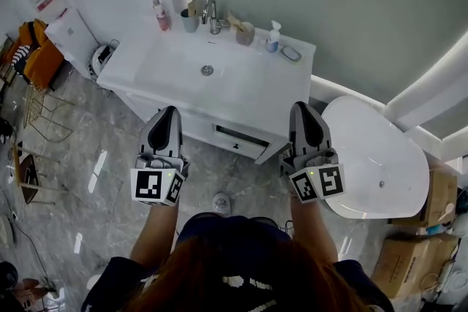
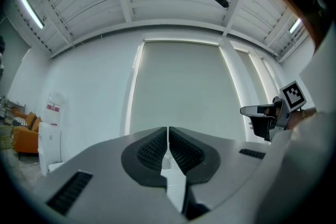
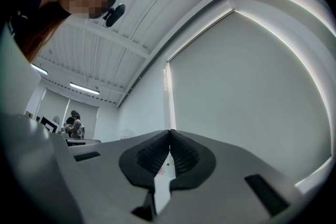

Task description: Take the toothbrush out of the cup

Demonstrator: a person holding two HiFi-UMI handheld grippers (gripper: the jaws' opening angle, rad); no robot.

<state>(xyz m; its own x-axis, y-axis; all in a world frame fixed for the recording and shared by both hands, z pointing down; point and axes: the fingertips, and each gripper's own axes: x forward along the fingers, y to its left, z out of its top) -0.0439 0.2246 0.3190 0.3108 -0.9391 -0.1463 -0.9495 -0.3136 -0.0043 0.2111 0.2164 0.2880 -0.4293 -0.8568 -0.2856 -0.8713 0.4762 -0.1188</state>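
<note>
Both grippers hang in front of the counter (image 1: pixel 139 66), well short of its back edge; the left gripper (image 1: pixel 169 112) has its jaws pressed together on nothing; the right gripper (image 1: pixel 302 108) likewise, shut and empty; a grey cup (image 1: pixel 189 20) and a beige cup (image 1: pixel 245 33) flank the tap (image 1: pixel 211 14), each with something sticking out; the toothbrush itself is too small to pick out.

Toothbrush (image 1: pixel 234 20) leans in beige cup (image 1: pixel 246 34) beside the faucet (image 1: pixel 212 17).

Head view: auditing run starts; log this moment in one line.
left tongs: shut, empty | right tongs: shut, empty | both short of sink | grey cup, tan cup: untouched
</note>
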